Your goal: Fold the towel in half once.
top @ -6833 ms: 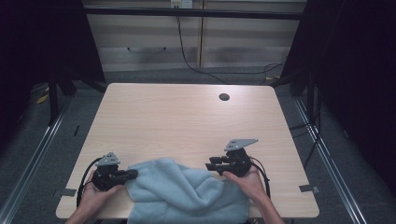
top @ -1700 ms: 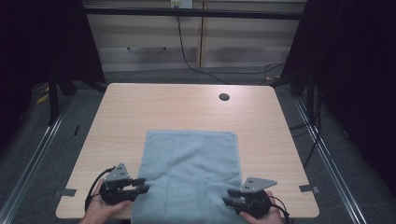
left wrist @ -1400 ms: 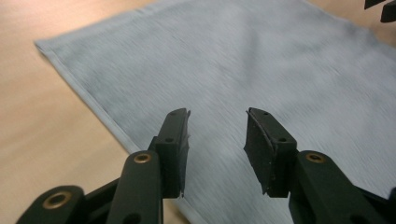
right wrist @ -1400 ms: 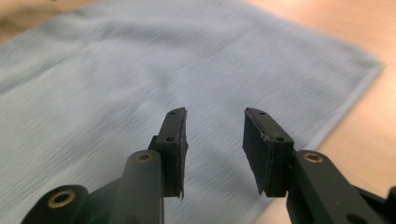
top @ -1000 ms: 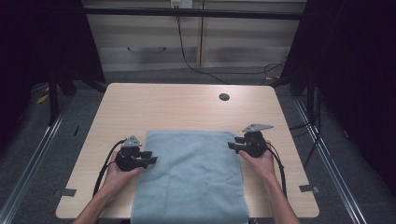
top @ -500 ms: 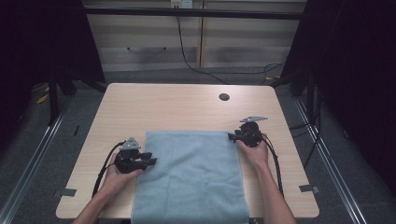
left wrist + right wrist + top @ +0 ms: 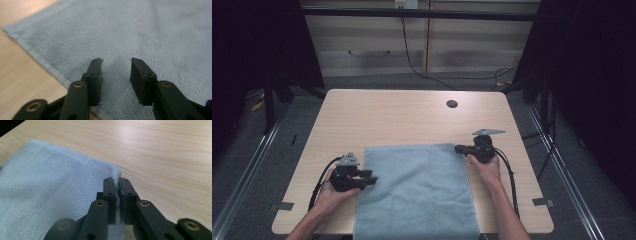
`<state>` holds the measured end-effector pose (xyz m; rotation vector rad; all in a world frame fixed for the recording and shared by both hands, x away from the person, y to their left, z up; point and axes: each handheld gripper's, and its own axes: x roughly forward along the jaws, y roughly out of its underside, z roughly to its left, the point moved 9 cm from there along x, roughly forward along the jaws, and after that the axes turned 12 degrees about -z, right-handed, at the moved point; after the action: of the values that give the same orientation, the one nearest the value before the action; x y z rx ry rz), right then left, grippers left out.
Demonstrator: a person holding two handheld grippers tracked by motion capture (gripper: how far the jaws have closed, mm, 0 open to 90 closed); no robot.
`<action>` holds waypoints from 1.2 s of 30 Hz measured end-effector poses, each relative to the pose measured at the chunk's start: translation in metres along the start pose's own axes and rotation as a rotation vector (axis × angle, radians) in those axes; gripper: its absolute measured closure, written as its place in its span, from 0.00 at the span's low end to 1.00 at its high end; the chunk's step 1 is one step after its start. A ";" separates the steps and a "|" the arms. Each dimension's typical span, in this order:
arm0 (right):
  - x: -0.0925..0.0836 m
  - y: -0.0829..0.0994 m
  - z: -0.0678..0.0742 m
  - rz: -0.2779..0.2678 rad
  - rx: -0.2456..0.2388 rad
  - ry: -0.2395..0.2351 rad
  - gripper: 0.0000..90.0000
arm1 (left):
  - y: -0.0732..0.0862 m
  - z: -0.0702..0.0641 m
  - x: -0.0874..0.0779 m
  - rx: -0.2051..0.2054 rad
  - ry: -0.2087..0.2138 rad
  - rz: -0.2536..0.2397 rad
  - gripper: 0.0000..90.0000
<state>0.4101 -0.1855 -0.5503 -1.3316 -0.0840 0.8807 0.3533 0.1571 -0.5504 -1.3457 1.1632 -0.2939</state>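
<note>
- On the near half of the table (image 7: 377, 115) a light blue towel (image 7: 417, 195) is spread flat, its long axis running from the far edge toward the person, with the near end hanging over the table's front edge.
- At the far right corner of the towel the right gripper (image 7: 460, 149) is placed; in the right gripper view its jaws (image 7: 117, 185) are closed to a sliver, with the towel's hemmed corner (image 7: 113, 173) pinched between them.
- Beside the towel's left edge, about midway along it, the left gripper (image 7: 371, 180) is held; in the left gripper view its jaws (image 7: 116, 72) are parted by a clear gap over the pile, with nothing gripped between them.
- The far left corner (image 7: 366, 149) lies ahead of the left gripper, farther from the person along the same hemmed edge (image 7: 32, 53); this is judged to be the relation on which the coming move turns.
- That corner is nearer to the left hand (image 7: 332, 192); the right hand (image 7: 484, 165) is already occupied at its own corner.
- Apart from a small dark hole (image 7: 452, 104) near the far edge, well away from the towel, the table bears nothing, so nothing is judged to stand in the way of a reach forward.
</note>
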 end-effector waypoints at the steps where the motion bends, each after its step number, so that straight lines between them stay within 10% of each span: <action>1: -0.001 0.001 0.001 0.000 -0.004 0.001 0.94 | -0.010 0.008 0.000 -0.018 -0.014 -0.027 0.65; 7: -0.008 0.000 0.003 -0.015 -0.010 0.002 0.94 | -0.030 0.063 0.014 -0.149 -0.087 -0.065 0.62; 14: -0.011 0.000 0.000 -0.010 -0.017 0.003 0.94 | -0.025 0.088 0.030 -0.164 -0.159 -0.061 0.57; 24: -0.013 -0.002 0.000 -0.016 -0.024 0.011 0.94 | -0.023 0.079 0.041 -0.036 -0.173 -0.017 0.54; 36: -0.020 -0.005 0.005 -0.042 -0.010 -0.016 0.94 | -0.017 0.057 0.034 -0.002 -0.103 0.007 0.94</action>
<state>0.3963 -0.1931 -0.5357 -1.3280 -0.1285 0.8566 0.4207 0.1603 -0.5634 -1.3428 1.0820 -0.2162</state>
